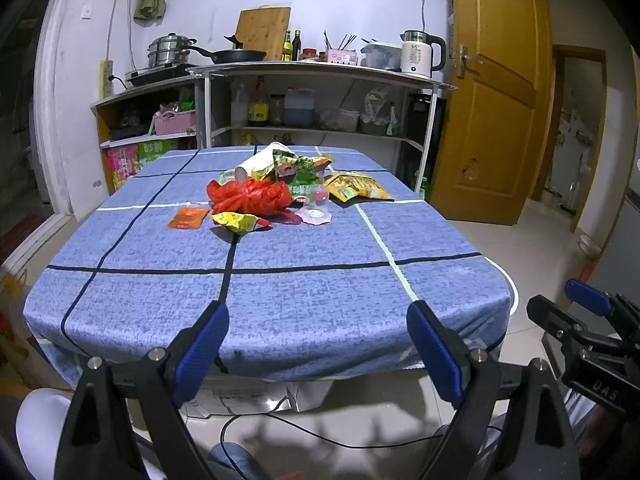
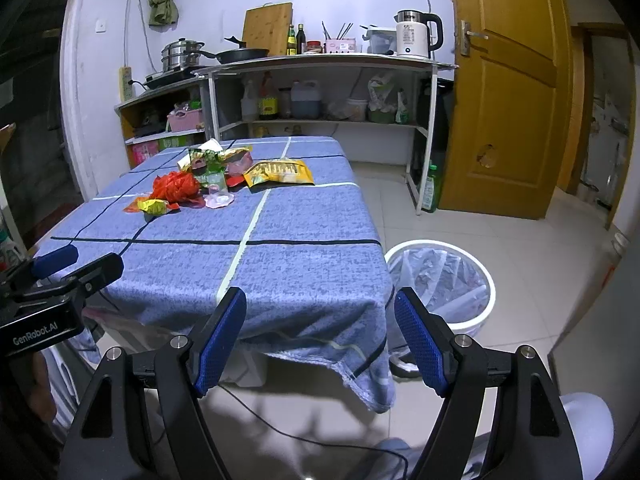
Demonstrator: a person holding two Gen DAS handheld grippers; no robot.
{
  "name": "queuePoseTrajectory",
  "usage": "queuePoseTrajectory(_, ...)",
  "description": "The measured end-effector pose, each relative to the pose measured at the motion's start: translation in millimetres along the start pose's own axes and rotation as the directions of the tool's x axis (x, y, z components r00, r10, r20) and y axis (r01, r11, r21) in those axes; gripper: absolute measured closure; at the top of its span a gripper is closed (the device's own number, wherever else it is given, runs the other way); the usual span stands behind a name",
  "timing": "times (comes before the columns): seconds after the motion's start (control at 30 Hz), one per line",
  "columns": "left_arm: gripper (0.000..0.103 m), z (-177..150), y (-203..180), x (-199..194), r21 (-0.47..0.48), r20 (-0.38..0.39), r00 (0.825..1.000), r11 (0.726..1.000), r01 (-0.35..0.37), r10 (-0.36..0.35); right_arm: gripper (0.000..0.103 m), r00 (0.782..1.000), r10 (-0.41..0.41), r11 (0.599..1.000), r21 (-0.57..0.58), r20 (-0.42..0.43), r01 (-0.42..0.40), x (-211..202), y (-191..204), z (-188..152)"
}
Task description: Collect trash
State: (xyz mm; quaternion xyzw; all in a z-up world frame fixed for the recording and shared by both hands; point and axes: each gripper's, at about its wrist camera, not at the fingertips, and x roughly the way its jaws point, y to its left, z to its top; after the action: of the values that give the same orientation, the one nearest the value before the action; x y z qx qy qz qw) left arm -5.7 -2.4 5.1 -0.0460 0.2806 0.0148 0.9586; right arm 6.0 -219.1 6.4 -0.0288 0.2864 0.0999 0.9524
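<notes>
Start of the job, by the look of it: nothing picked up yet. Left hand-held gripper (image 1: 318, 344) and right hand-held gripper (image 2: 320, 334) both hang off the near edge of the surface with blue pads spread wide, nothing between them.

The trash sits in a heap well back on the blue checked tablecloth-covered surface (image 1: 280, 280): crumpled red plastic bag (image 1: 252, 196), yellow snack wrapper (image 1: 240, 222), flat orange sachet (image 1: 187, 218), white paper cup on its side (image 1: 260, 164), green foil packet (image 1: 298, 170), large yellow flat pouch (image 2: 280, 172).

The white bin lined with clear plastic (image 2: 440, 280) stands on the floor, just beside the surface's right corner.

Next move, I judge: a long reach forward to the nearest wrapper.

Hard to make out: the clear, pinkish plastic pieces in the heap, and what lies beneath the red bag.
</notes>
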Motion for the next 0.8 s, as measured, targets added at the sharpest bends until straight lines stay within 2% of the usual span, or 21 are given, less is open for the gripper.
queuePoseTrajectory(0.8,0.011,-2.7,-2.5,-3.7,-0.003,-0.002,1.000,1.000,0.004,-0.004,0.026,1.000,0.001,1.000,-0.007,0.004,-0.001,-7.0,0.2,1.2)
